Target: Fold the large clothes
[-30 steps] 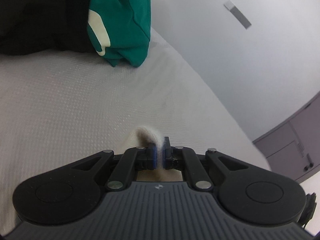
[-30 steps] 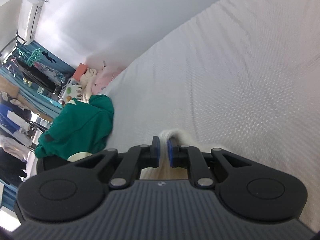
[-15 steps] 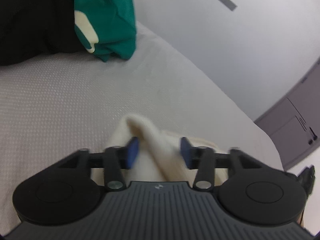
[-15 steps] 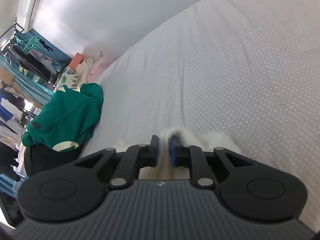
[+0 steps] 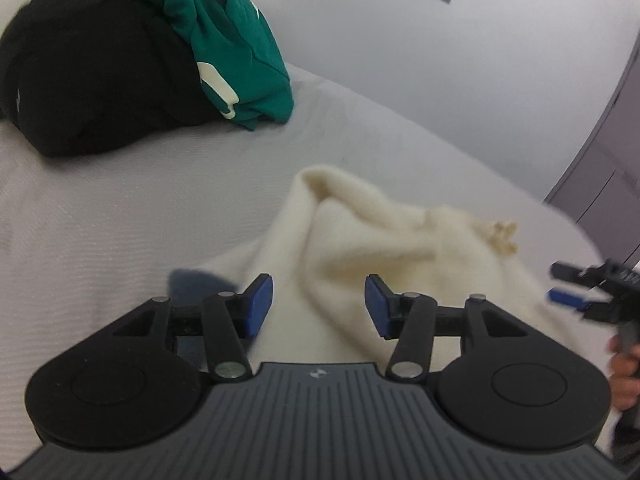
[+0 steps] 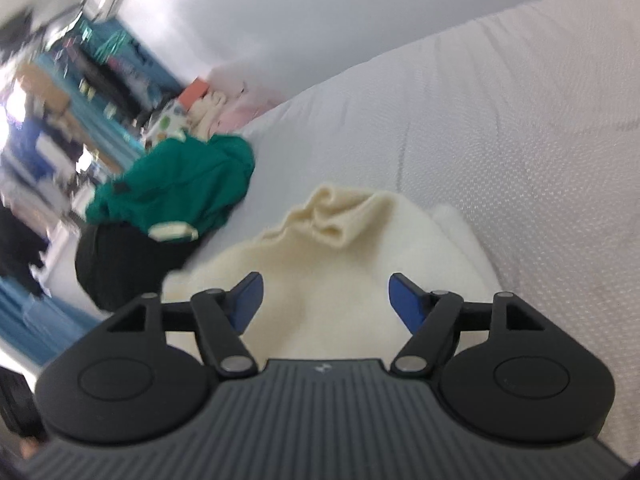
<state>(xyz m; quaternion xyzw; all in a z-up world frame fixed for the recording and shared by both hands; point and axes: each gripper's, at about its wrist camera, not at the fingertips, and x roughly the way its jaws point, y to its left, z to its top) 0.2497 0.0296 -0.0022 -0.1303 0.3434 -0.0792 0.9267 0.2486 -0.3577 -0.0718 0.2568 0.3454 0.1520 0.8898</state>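
1. Black garment (image 5: 92, 80) is seen up and left of the left gripper (image 5: 319, 305), well apart, with the green hoodie (image 5: 236, 52) draped against its right side. Neither is touched.
2. Left gripper is released: jaws stand apart, pads bare. Cream sweater (image 5: 384, 240) lies on the white bed cover (image 5: 100, 220) directly ahead of the jaws, one ridge of it running between the pads unpinched. No grip is held.
3. Right gripper (image 6: 327, 300) is seen at the far right edge of the left wrist view, beside the sweater, held by a hand (image 5: 624, 376).
4. Right gripper is also released. Its jaws have just been opening; cream sweater (image 6: 340, 264) lies below and ahead of them, not pressed by either pad.
5. In the right wrist view, the green hoodie (image 6: 180, 184) and black garment (image 6: 128, 260) are up and left of the claw, apart from the sweater.
6. Step judged: a fold laid down and let go. Sweater is bunched, so the fold looks unfinished.
7. To be done well: both grippers should be lifted clear before any sideways move, so fuzzy knit is not snagged. Next pinch is best taken at a flat outer edge, both sides level.
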